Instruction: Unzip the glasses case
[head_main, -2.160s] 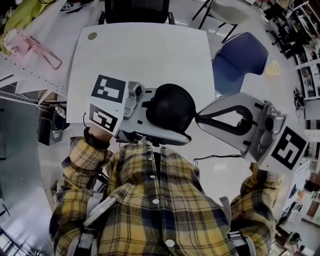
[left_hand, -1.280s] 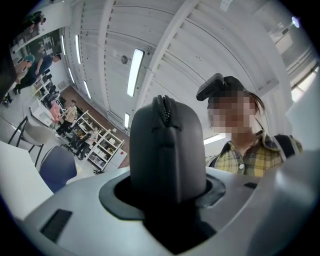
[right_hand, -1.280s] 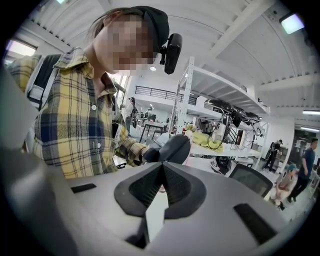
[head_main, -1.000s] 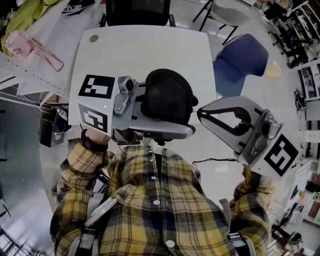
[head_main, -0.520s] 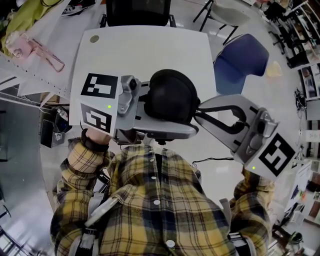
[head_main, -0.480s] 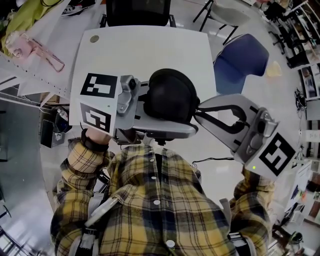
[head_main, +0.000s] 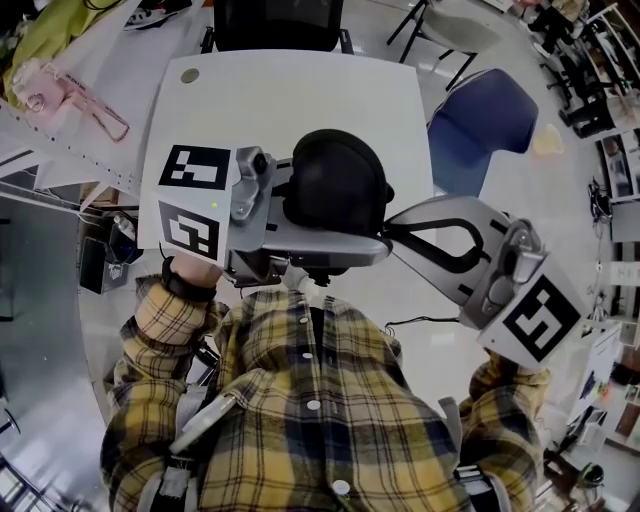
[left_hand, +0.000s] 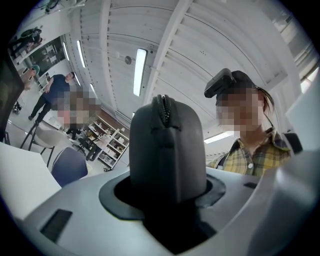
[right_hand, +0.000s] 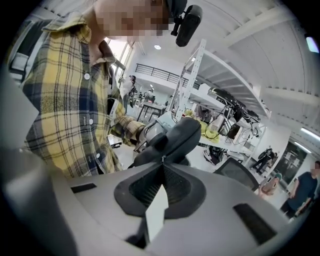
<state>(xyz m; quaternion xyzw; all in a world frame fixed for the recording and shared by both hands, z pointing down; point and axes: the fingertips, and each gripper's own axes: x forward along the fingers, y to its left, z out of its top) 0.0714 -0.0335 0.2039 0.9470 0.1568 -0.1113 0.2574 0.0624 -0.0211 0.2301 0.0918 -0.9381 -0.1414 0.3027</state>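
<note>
The right gripper (head_main: 393, 238), pressed together, has moved onto the right end of the black oval zippered glasses case (head_main: 338, 185) clamped by the left gripper (left_hand: 167, 195), so unzipping appears ready to begin.

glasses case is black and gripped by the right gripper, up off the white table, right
No, the left gripper holds it, as the left gripper view shows: the black glasses case sits clamped between its jaws, up off the white table.

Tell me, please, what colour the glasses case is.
The glasses case is black, clearest in the left gripper view.
</note>
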